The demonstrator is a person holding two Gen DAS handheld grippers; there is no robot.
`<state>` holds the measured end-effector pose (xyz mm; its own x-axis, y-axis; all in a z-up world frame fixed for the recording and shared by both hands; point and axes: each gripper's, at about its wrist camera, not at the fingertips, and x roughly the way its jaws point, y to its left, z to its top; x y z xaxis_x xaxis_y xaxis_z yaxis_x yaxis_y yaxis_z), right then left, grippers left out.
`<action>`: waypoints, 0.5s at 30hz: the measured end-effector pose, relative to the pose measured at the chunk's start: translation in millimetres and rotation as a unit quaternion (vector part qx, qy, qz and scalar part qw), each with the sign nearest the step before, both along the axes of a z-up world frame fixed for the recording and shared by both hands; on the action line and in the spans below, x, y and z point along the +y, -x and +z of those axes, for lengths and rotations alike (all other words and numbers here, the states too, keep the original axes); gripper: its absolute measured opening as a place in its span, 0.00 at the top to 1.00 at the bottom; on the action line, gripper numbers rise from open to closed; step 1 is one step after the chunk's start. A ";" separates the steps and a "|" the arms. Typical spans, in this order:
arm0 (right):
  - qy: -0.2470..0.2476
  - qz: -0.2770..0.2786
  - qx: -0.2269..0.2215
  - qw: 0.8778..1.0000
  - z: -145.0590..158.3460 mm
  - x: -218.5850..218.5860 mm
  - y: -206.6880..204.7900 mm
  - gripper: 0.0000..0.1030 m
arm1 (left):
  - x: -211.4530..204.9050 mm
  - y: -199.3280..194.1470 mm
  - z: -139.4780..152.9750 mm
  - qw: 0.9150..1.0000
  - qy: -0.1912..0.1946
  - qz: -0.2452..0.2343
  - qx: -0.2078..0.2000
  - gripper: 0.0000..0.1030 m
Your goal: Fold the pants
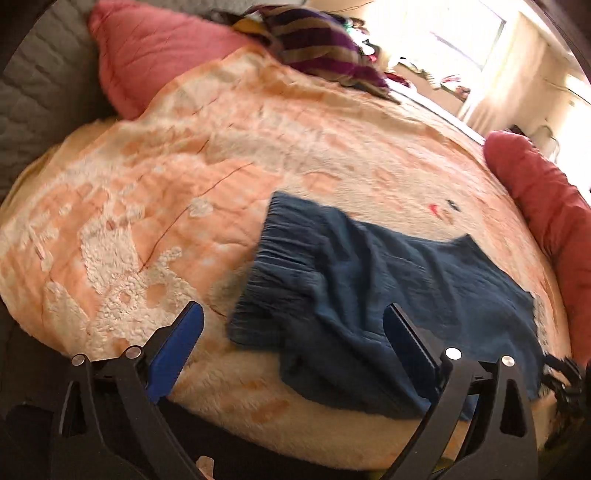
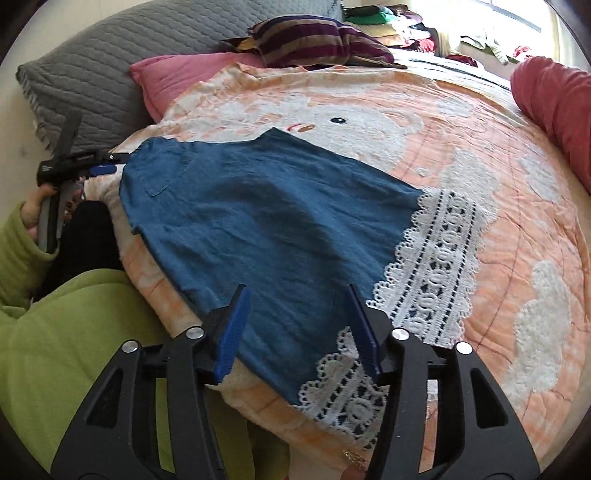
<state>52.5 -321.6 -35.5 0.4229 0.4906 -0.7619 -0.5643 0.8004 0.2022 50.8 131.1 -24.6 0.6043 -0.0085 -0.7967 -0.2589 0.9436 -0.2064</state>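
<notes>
Blue pants (image 2: pixel 258 206) with a white lace hem (image 2: pixel 436 258) lie folded flat on a peach blanket (image 2: pixel 480 147) on the bed. My right gripper (image 2: pixel 297 291) hovers open over the leg end, close to the lace, with nothing pinched between its blue pads. In the left wrist view the pants (image 1: pixel 369 295) show their gathered waistband (image 1: pixel 266 258). My left gripper (image 1: pixel 291 314) stands wide open above the waistband corner, holding nothing. From the right wrist view the left gripper (image 2: pixel 103 164) sits just left of the waistband, held by a hand in a green sleeve (image 2: pixel 22 251).
A grey quilted pillow (image 2: pixel 92 74), a pink pillow (image 2: pixel 177 74) and a purple striped cushion (image 2: pixel 314 40) lie at the head of the bed. A red bolster (image 2: pixel 554 110) runs along the right side. Clothes (image 2: pixel 406 22) are piled by the bright window.
</notes>
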 end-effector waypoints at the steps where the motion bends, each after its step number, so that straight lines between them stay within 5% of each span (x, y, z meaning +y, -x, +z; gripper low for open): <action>1: 0.002 0.001 0.004 1.000 -2.9 0.1 -0.6 0.52 | -2.6 -3.7 -3.5 1.000 -0.006 -0.004 0.001 0.26; 3: 0.016 -0.002 0.015 1.000 -11.1 1.7 -2.8 0.52 | -8.5 -10.5 -6.9 1.000 -0.025 -0.010 0.009 0.64; 7: 0.022 -0.005 0.017 1.000 -16.3 -0.3 1.4 0.52 | -2.0 -4.9 3.0 0.999 -0.051 -0.002 -0.006 0.65; 10: 0.020 -0.006 0.021 1.000 -20.2 0.2 2.1 0.50 | 9.3 -5.6 -9.7 1.000 -0.029 0.003 0.006 0.61; 14: 0.022 0.004 0.022 0.999 -14.6 1.4 2.4 0.45 | 17.6 -0.5 -12.7 1.000 0.004 0.019 -0.007 0.47; 15: 0.021 0.007 0.019 1.000 -9.7 -0.2 1.8 0.45 | 18.5 3.2 -6.4 1.000 -0.002 0.026 -0.016 0.34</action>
